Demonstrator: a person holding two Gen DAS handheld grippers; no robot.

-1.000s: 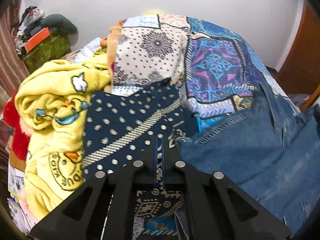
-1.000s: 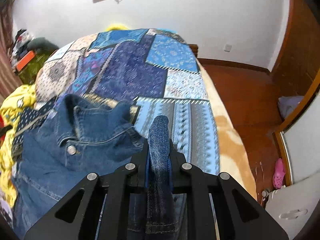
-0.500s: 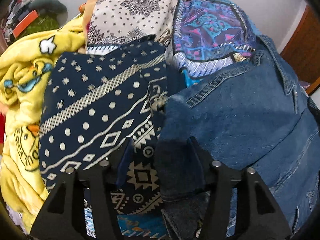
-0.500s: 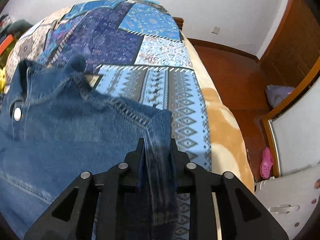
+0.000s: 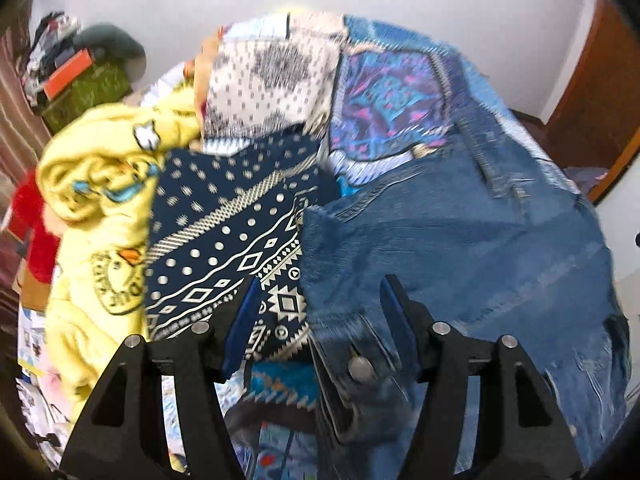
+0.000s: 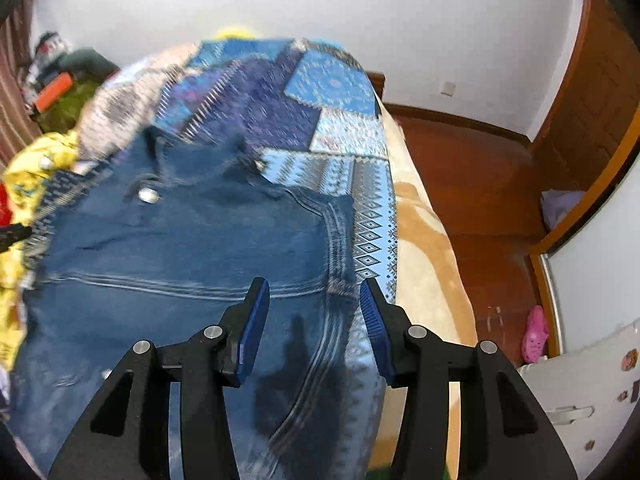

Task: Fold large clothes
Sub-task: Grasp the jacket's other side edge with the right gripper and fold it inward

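A blue denim jacket [image 5: 460, 240] lies spread on the patchwork bed cover [image 5: 384, 92], collar toward the far end. It also shows in the right wrist view [image 6: 180, 248], with a metal button [image 6: 149, 195] near the collar. My left gripper [image 5: 318, 300] is open and empty above the jacket's left edge, where it meets a navy patterned cloth [image 5: 224, 224]. My right gripper [image 6: 314, 300] is open and empty above the jacket's right side seam.
A yellow duck-print blanket [image 5: 92, 208] is piled at the bed's left with a red item [image 5: 34, 232] beside it. A tan blanket [image 6: 424, 248] hangs over the bed's right edge above a wooden floor [image 6: 476, 184]. Clutter [image 5: 68, 76] sits far left.
Both grippers have opened and let go of the denim jacket, which now lies flat on the bed. Both have lifted slightly back from the cloth.
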